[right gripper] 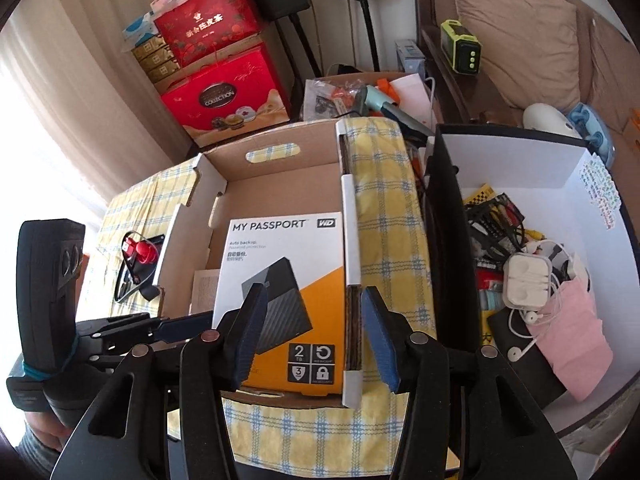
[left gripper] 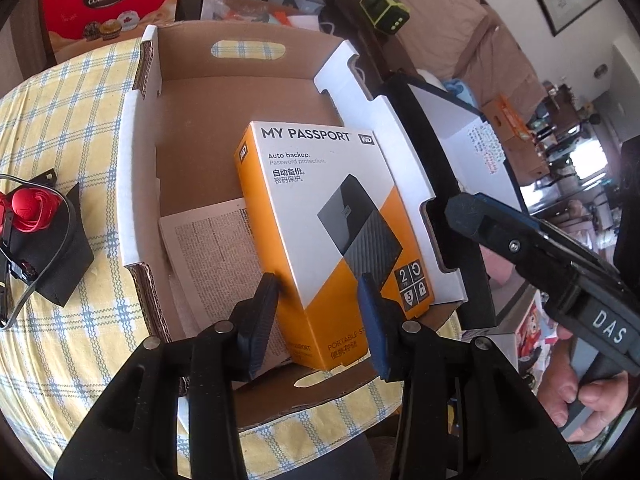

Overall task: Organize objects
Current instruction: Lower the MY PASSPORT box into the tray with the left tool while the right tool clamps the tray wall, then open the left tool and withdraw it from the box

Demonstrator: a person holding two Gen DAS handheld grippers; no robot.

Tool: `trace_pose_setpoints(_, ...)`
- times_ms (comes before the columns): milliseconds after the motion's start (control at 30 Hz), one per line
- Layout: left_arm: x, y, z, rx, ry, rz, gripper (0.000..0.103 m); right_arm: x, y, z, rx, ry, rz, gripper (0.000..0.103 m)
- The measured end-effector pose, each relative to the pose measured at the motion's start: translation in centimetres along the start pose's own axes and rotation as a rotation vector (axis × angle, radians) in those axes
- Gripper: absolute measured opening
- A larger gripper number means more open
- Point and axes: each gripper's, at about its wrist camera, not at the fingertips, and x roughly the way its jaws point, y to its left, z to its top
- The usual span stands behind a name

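An orange and white "My Passport" box [left gripper: 320, 216] lies inside a shallow cardboard tray [left gripper: 136, 184] on a yellow checked tablecloth. My left gripper [left gripper: 320, 320] straddles the box's near end; its fingers stand at each side of it, apparently not pressing. My right gripper [right gripper: 314, 332] is open above the tray's right wall [right gripper: 352, 264], with the box [right gripper: 280, 280] below and left of it. The right gripper also shows in the left wrist view [left gripper: 480, 220] at the tray's right edge.
A printed paper sheet [left gripper: 208, 248] lies in the tray under the box. A black pouch with a red item and cable [left gripper: 40, 232] sits left of the tray. A black-walled white bin [right gripper: 560, 208] full of cables, earphones and a pink mask stands right. Red gift boxes [right gripper: 224, 96] stand behind.
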Motion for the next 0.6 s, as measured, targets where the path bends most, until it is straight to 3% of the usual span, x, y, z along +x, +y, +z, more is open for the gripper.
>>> trace_pose_setpoints(133, -0.6, 0.2, -0.2, 0.006, -0.001, -0.007, 0.039, 0.7, -1.3, -0.3, 0.046, 0.021, -0.024, 0.051)
trace_pose_setpoints(200, -1.7, 0.5, -0.4, 0.012, -0.022, 0.007, 0.046, 1.2, -1.7, -0.7, 0.052, 0.032, -0.036, 0.051)
trace_pose_setpoints(267, -3.1, 0.6, -0.7, 0.022, -0.054, 0.01, 0.064, 1.7, -1.9, -1.0, 0.059, 0.043, -0.036, 0.051)
trace_pose_setpoints(367, -5.5, 1.0, -1.1, 0.037, -0.092, -0.016, 0.071, 2.2, -2.1, -1.4, 0.052, 0.052, -0.058, 0.04)
trace_pose_setpoints(600, -10.0, 3.1, -2.5, 0.052, -0.187, 0.064, 0.075, 2.3, -2.1, -2.4, 0.041, 0.054, -0.081, 0.037)
